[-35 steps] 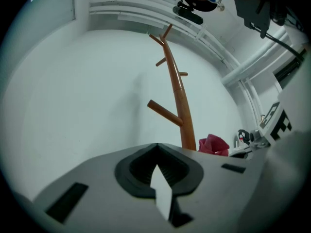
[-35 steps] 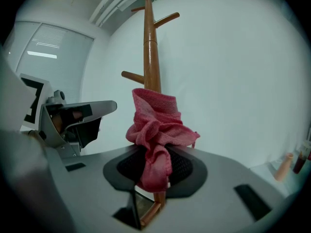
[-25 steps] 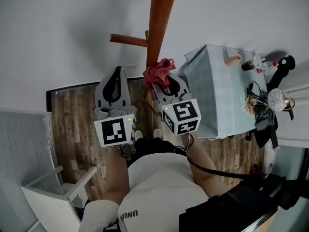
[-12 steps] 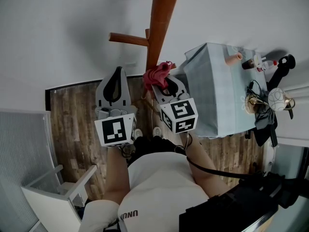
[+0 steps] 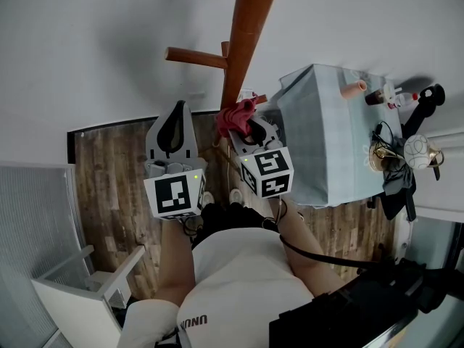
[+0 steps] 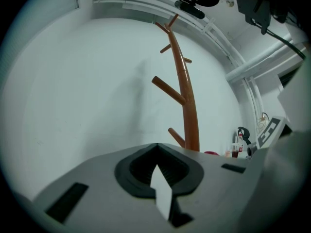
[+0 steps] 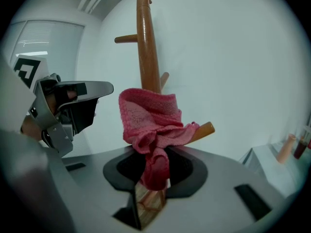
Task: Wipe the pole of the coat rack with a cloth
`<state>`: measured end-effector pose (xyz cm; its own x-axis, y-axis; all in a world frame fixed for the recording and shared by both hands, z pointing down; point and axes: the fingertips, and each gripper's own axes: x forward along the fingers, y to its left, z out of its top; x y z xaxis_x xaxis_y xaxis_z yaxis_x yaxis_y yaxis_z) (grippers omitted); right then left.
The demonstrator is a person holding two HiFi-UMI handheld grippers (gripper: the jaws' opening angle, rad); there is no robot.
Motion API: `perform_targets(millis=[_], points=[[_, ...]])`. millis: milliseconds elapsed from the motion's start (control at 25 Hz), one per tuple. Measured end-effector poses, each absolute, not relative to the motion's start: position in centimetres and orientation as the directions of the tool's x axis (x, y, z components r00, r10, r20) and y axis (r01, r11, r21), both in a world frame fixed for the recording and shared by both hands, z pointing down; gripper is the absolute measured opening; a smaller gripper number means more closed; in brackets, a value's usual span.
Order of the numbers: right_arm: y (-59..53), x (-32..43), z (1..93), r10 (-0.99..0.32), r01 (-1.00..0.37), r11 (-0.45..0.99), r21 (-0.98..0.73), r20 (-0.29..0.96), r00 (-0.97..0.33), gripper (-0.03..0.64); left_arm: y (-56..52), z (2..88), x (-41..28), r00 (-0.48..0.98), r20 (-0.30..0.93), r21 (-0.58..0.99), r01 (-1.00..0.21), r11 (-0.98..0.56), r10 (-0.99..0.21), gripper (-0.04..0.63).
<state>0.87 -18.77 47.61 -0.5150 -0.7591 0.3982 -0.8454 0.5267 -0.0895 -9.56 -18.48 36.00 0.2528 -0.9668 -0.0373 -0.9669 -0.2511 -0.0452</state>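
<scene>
Wooden pole (image 7: 147, 57) stands upright; right hand-held gripper (image 7: 152, 176) clamps pink cloth (image 7: 150, 118).

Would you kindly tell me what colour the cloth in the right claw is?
The cloth is pink, seen best in the right gripper view.

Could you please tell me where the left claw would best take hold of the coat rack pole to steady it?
Probably the bare stretch of pole between two pegs, above the pink cloth in the right claw. Bring the left claw in level from its own side, jaws opened: the shaft is slim, round and upright.
</scene>
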Motion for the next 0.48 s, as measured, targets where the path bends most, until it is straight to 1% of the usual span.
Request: perform_targets(millis=[480], points=[[-18.9,0.7,50.3,-0.733,-0.849,0.52,-0.098,0.46,-0.502,0.114,-18.8,37.9,-9.9,0.246,0.018,-0.03,-0.969,-0.247,-0.969,0.013]])
